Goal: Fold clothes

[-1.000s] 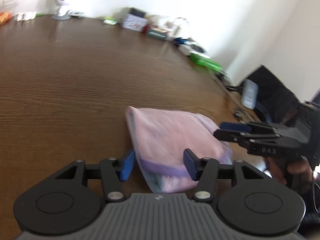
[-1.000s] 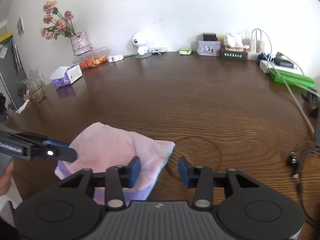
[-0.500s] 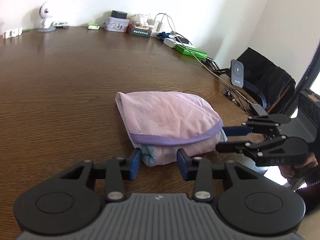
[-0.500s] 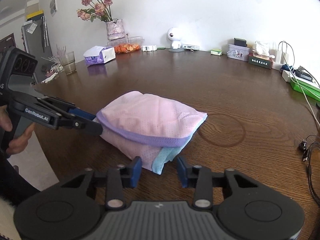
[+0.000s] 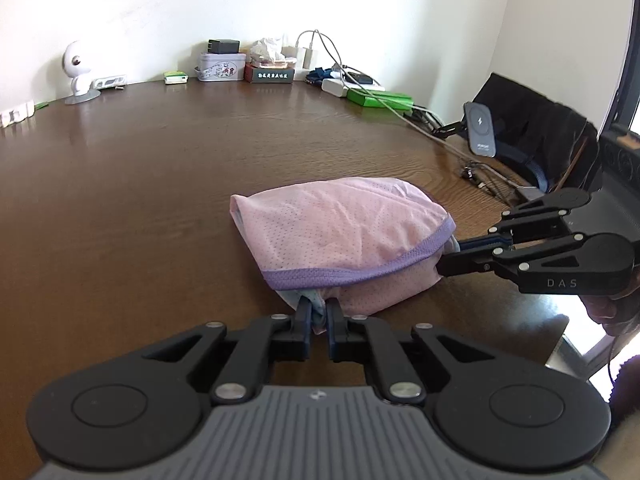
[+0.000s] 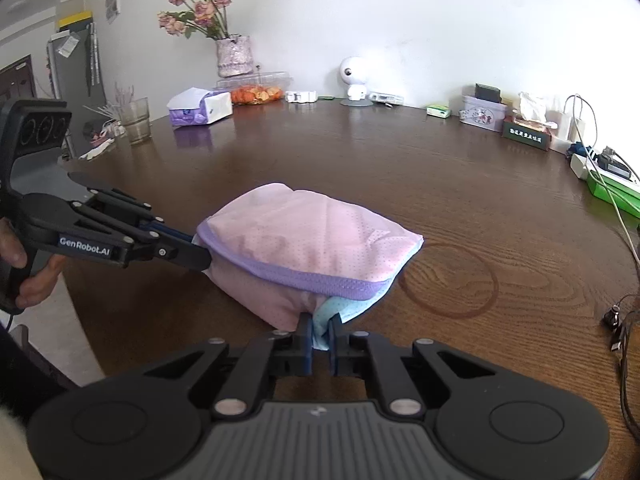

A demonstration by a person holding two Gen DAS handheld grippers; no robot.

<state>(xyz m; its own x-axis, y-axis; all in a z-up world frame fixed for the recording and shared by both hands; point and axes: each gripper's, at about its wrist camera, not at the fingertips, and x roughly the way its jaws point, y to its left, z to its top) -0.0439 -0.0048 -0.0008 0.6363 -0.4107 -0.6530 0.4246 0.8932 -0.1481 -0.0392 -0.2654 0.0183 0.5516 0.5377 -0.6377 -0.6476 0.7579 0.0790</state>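
Garment (image 5: 340, 236) near table (image 5: 120, 208) edge | left tongs (image 5: 319, 312), right tongs (image 6: 319, 330) closing, pinching its corners

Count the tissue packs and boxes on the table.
2. A purple-and-white pack lies at the far left near the vase; a dark box with a tissue sticking up stands far right. More may be hidden.

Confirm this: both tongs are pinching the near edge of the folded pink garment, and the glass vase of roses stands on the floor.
Wrong on the vase: the right wrist view shows it on the wooden table, by the wall. Both left tongs and right tongs are closing on the pink garment.
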